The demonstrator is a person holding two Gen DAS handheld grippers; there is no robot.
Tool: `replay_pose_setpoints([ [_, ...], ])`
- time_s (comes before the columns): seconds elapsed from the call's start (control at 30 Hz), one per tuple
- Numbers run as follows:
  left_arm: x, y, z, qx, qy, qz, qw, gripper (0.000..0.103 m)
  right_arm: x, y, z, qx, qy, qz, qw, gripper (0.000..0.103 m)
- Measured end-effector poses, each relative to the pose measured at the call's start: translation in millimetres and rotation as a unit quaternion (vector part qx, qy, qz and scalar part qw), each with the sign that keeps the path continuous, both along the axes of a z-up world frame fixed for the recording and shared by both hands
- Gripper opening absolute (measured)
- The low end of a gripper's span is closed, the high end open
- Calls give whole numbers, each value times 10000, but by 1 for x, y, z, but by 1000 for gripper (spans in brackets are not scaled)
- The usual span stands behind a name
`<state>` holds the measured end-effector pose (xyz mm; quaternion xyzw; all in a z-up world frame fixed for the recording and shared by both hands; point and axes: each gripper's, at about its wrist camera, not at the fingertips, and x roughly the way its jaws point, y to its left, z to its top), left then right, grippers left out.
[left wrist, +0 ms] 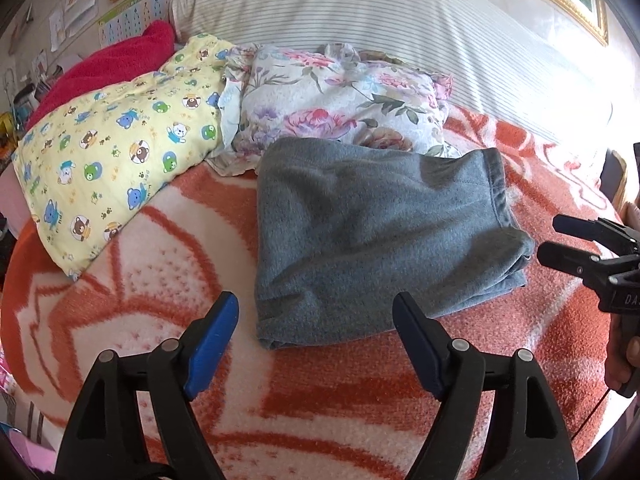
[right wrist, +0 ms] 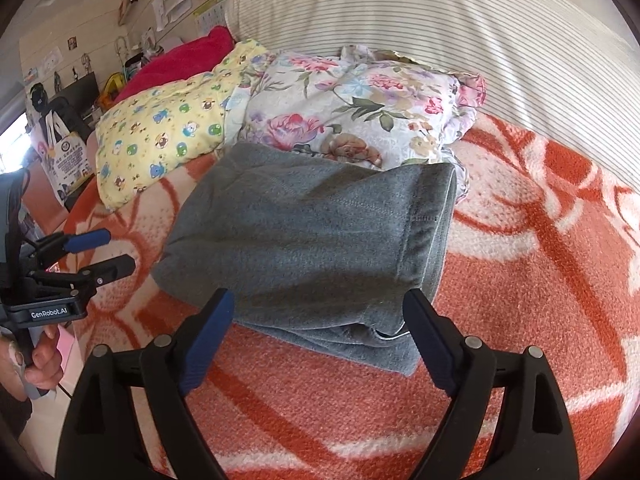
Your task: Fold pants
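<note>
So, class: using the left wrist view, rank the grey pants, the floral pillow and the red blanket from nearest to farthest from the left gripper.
From the left gripper:
1. Grey pants, folded just ahead of its fingertips, towards the right one.
2. Floral pillow, behind the pants.
3. Red blanket, far back on the left, beyond the yellow bear-print pillow.

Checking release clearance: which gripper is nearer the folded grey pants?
Right. The right gripper hangs open at the folded grey pants' near edge; the left gripper, also open, sits off their near-left corner.
</note>
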<state>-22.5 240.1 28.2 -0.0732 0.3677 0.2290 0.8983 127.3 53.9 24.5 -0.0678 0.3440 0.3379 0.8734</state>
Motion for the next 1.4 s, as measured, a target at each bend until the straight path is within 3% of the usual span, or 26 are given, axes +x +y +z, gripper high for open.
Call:
replay_pose_setpoints([
  [1.4,10,13,2,75,33,243,9997,84,9,21,-7,-248,157,123,9995,102],
])
